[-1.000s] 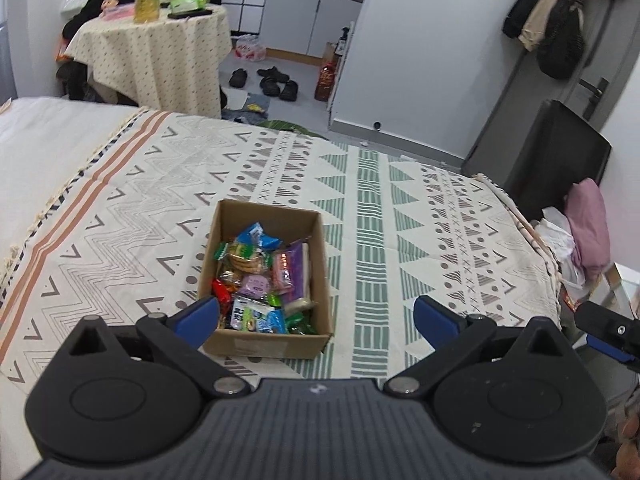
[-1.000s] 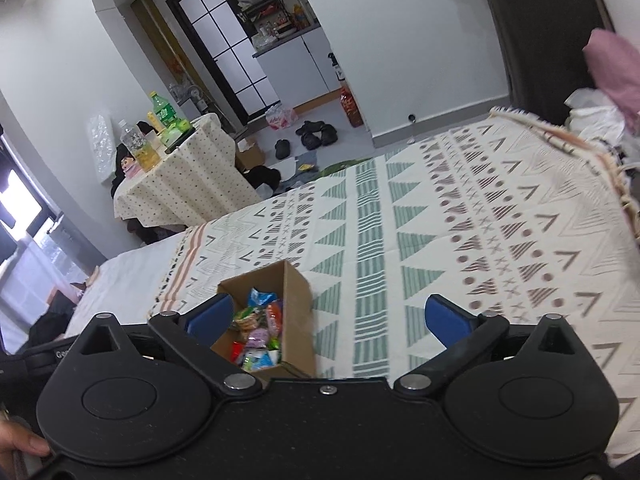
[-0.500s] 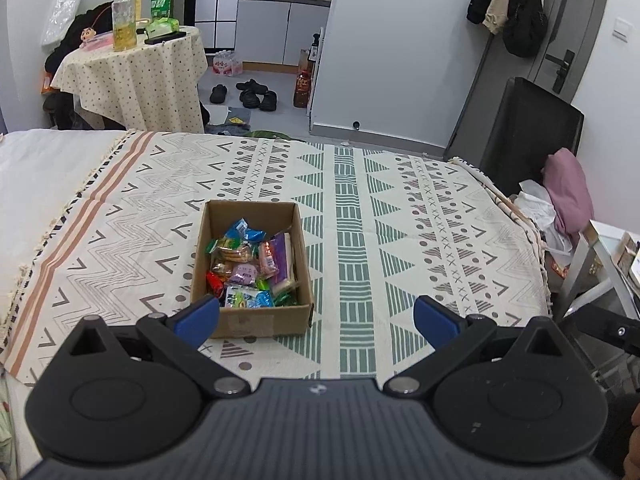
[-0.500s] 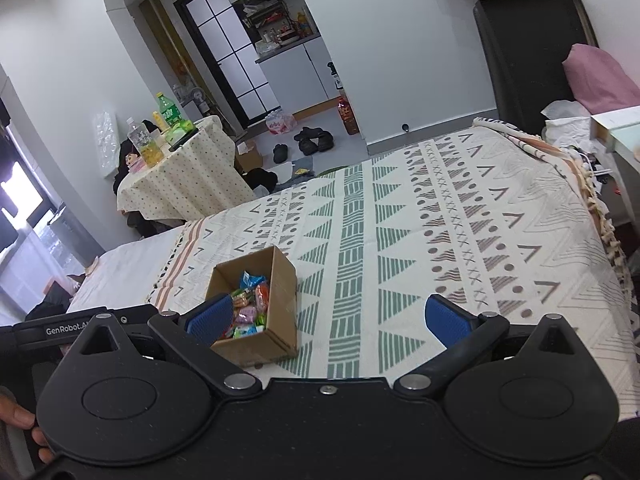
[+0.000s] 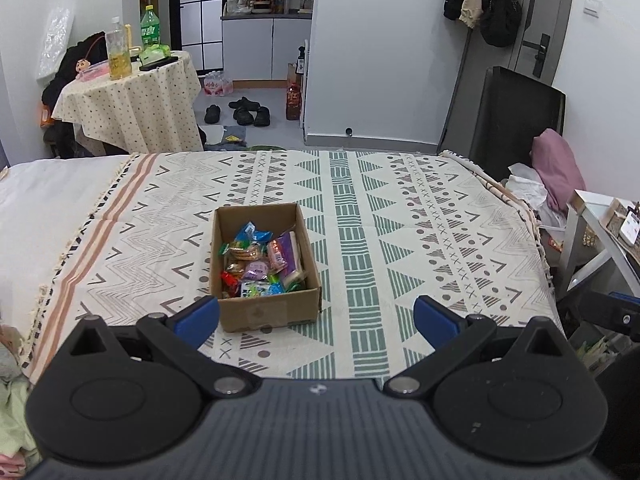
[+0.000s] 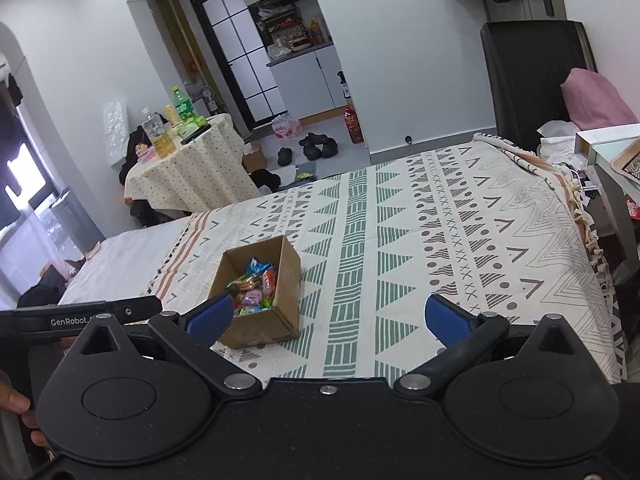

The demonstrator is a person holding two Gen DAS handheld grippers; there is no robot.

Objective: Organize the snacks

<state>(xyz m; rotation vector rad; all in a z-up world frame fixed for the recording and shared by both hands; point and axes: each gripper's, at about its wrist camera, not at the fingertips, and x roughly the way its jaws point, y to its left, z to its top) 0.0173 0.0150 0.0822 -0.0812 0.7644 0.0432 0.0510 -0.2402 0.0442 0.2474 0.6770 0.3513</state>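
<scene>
Centrally, cardboard box of wrapped snacks on patterned blanket, left gripper spread empty, right gripper likewise spread.

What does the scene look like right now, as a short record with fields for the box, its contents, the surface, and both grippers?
box: open cardboard box, upright on the bed
contents: mixed wrapped snacks, piled loosely inside
surface: patterned blanket over the bed
left gripper: open, holding nothing, box just ahead near its left finger
right gripper: open, holding nothing, box ahead toward its left finger
background: round table with bottles
</scene>
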